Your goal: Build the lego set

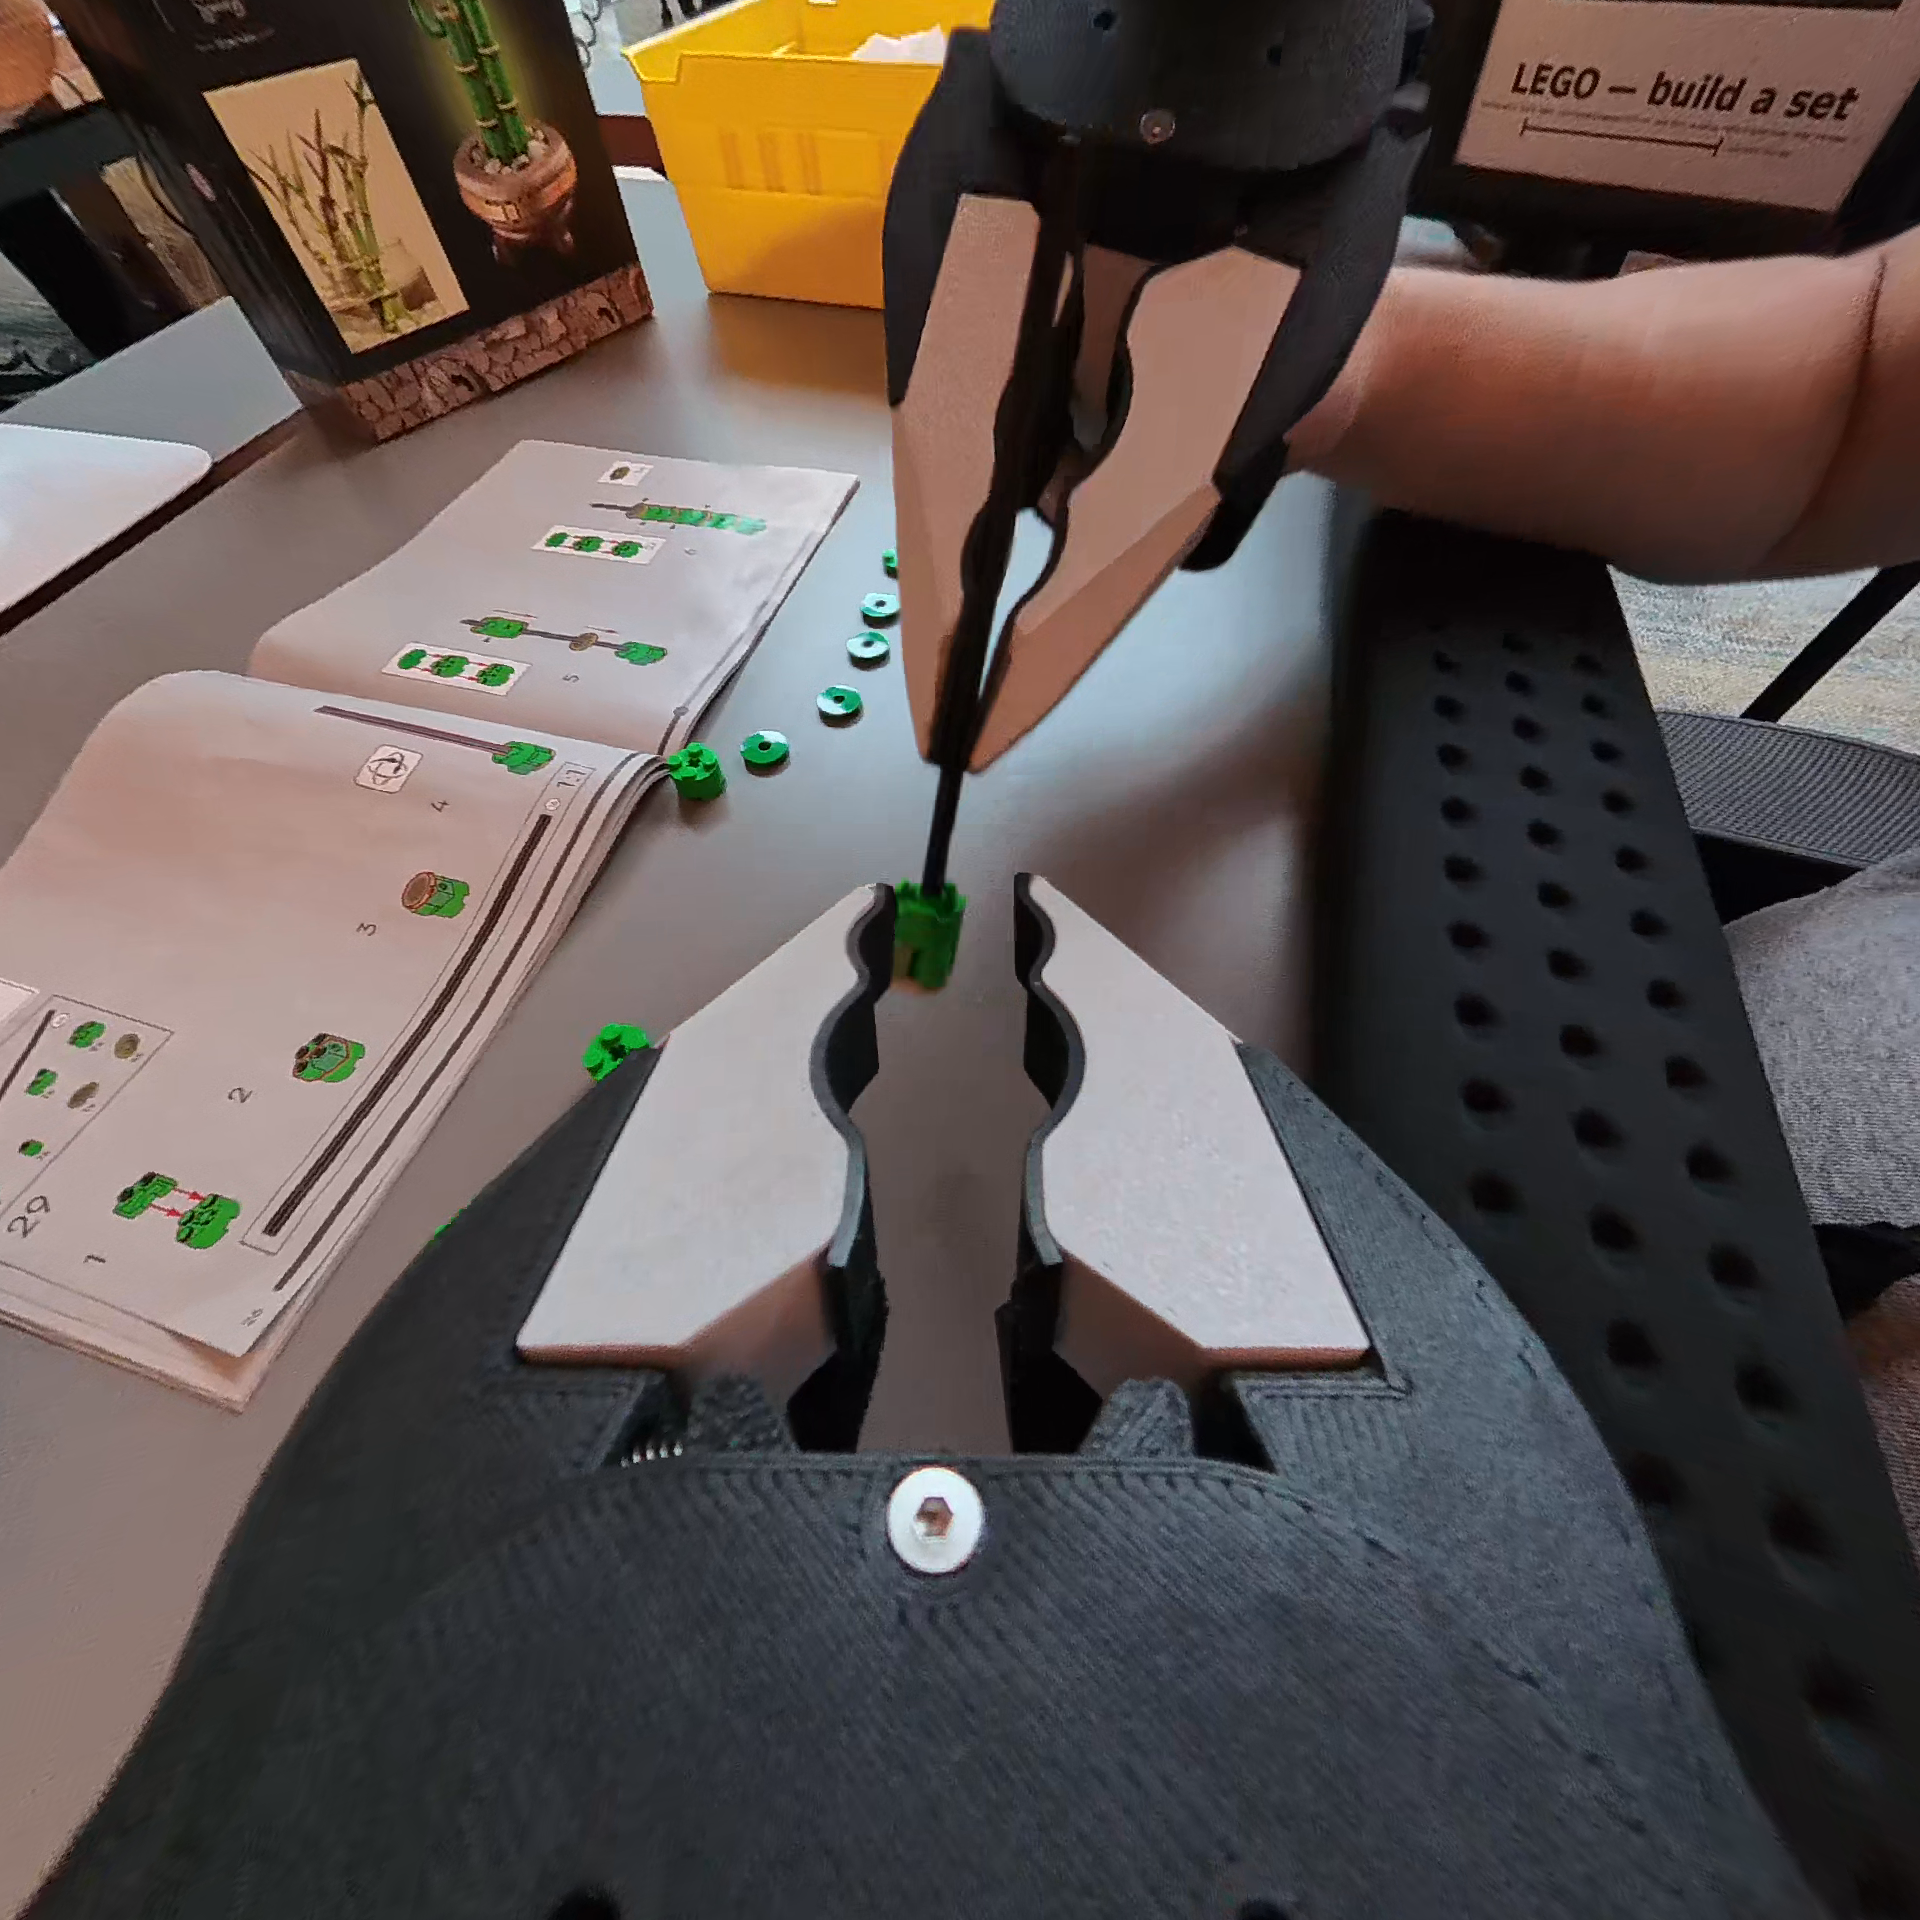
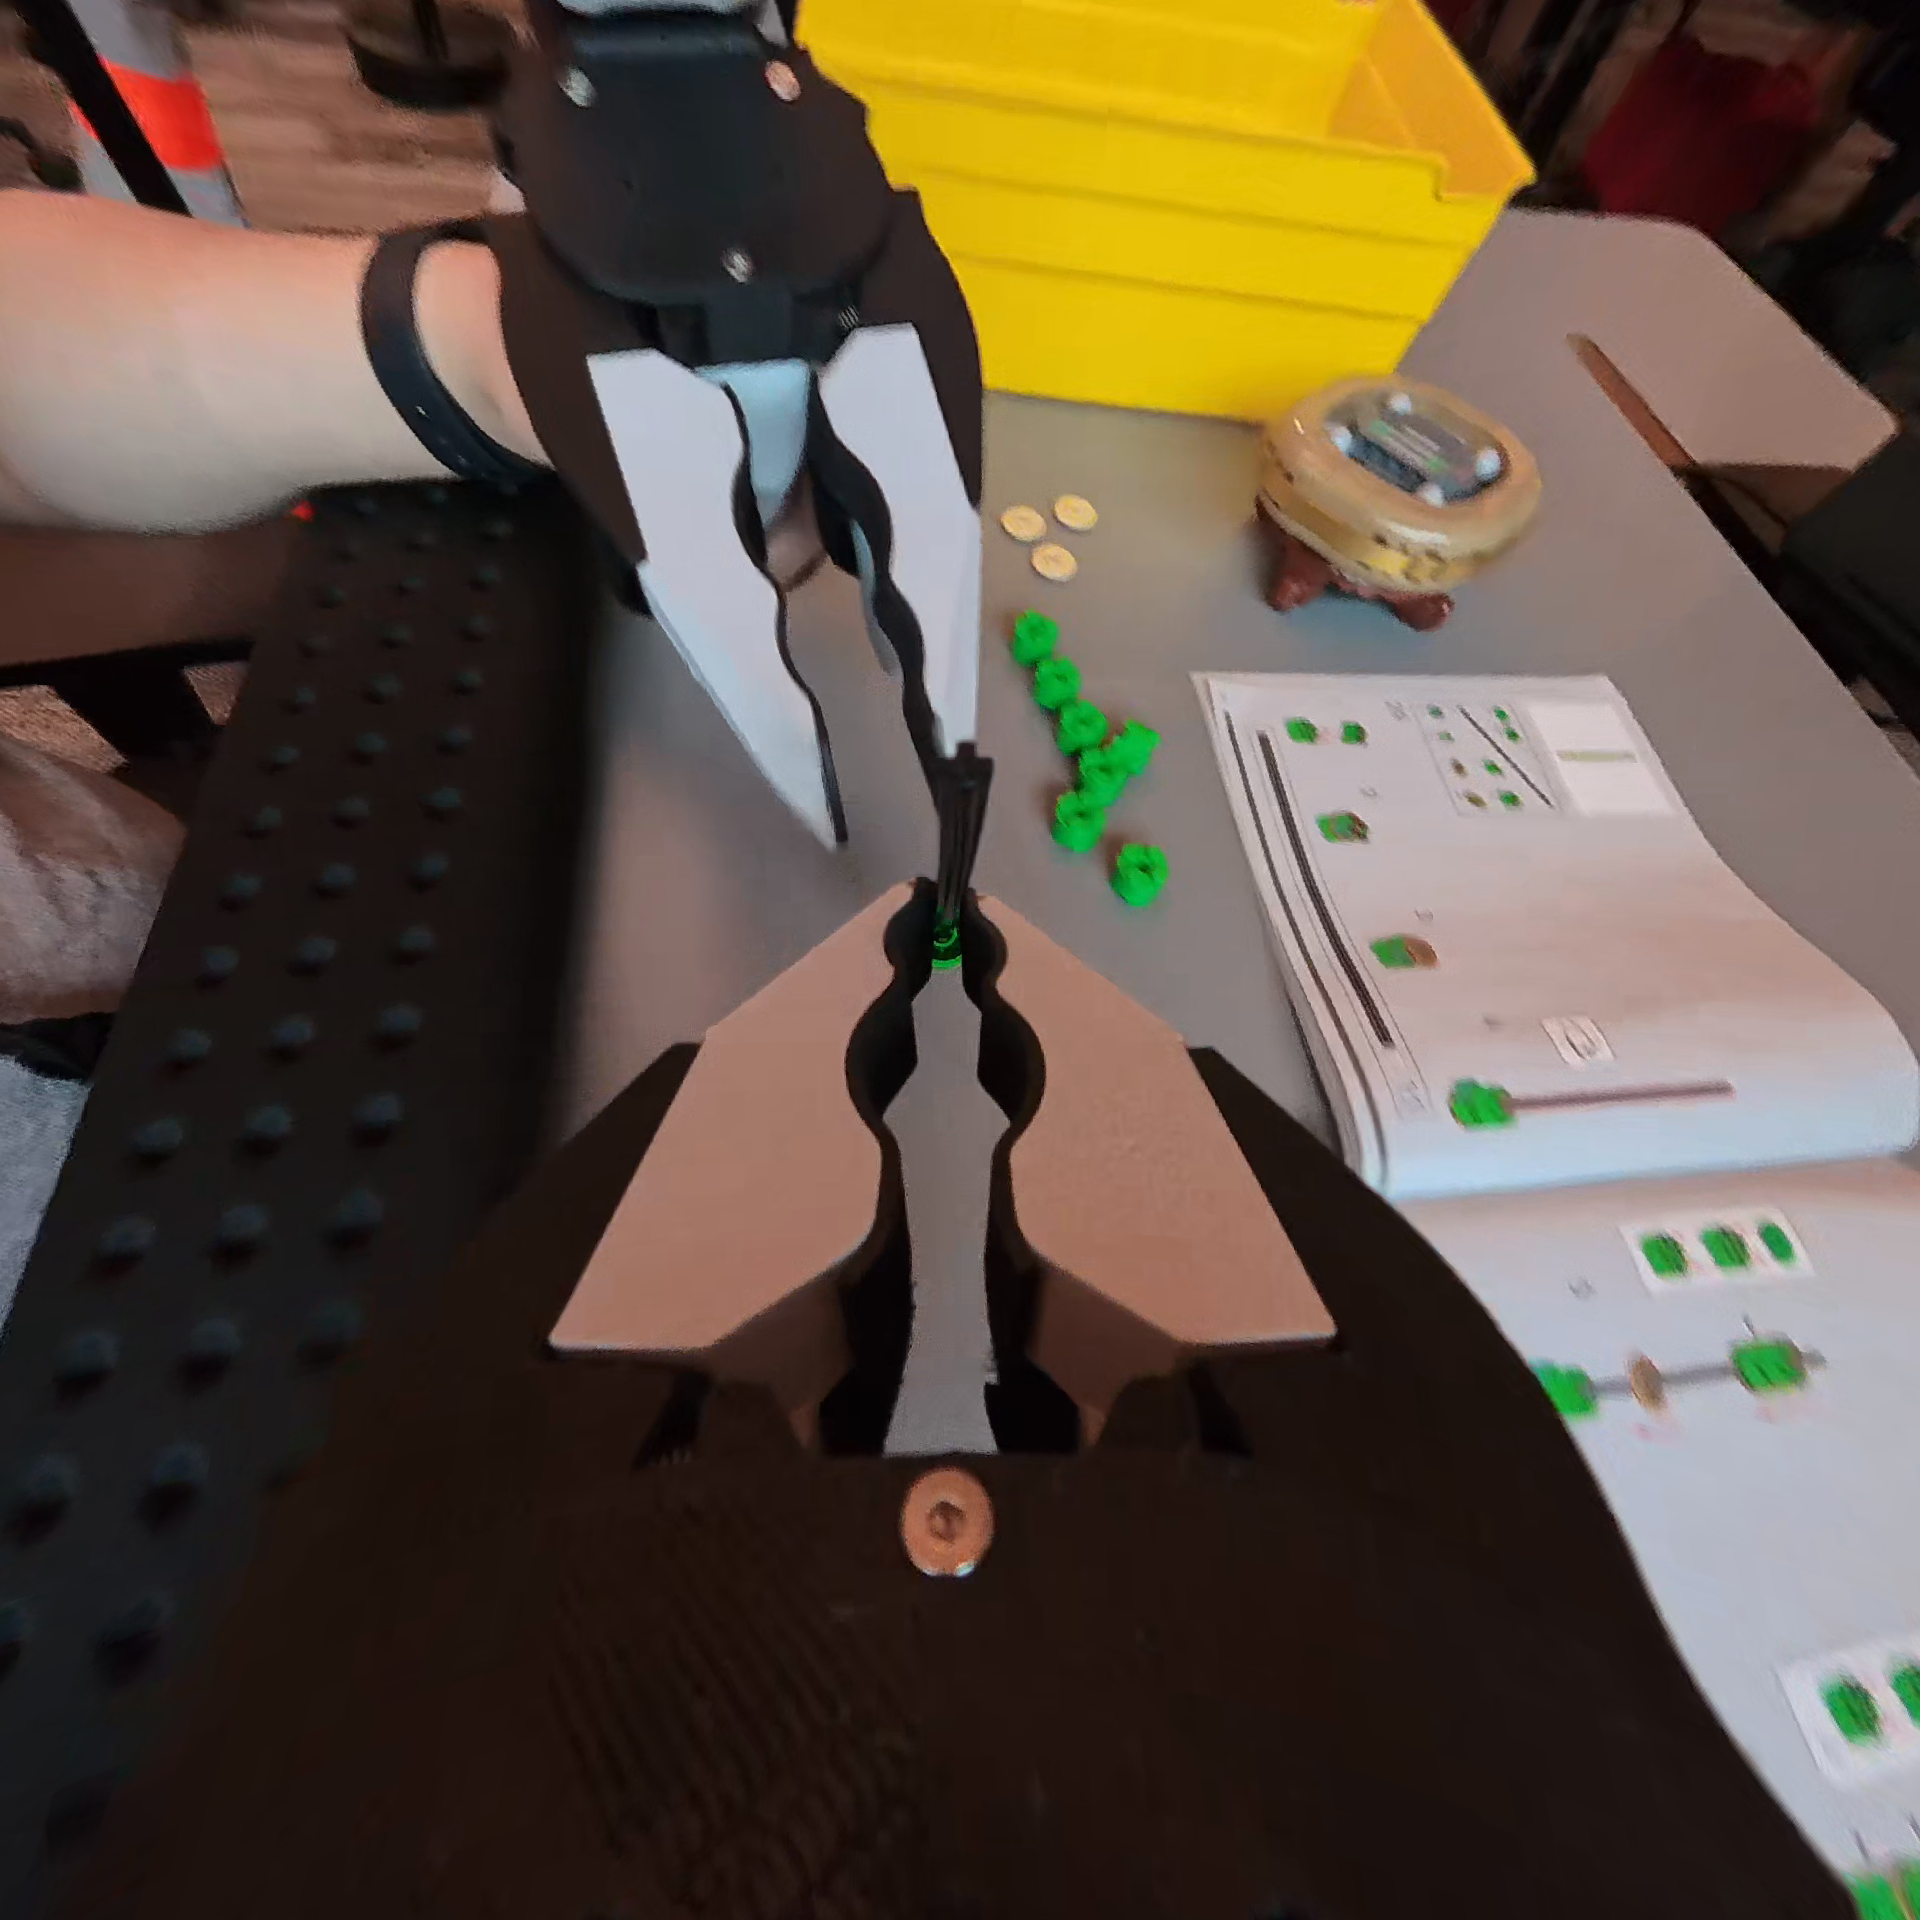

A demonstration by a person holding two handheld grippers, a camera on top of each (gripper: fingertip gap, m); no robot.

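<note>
Pages of the booklet (image 1: 312, 935) lay open on the left side of the table (image 1: 1143, 727), I think so the steps could be read while building. Just right of the booklet sat a row of flat green rings (image 1: 840, 703), spread out one by one, likely so each was easy to pick.

Further right of the booklet stood the green brick (image 1: 928, 940), the piece being worked on. My left gripper (image 1: 948, 890) was wide. One of its fingers (image 1: 790, 1049) touched the brick and the other stood apart from it. I judged that finger was there to stop the brick from sliding.

Above the brick, still right of the booklet, my right gripper (image 1: 961, 743) was pinched tight on the thin black rod (image 1: 945, 831). It held the rod nearly straight up with the low end in the top of the brick. My guess is the rod had to go down through the hole.

In the right wrist view a bit of green showed between my right gripper's tips, too blurry to name.
</note>
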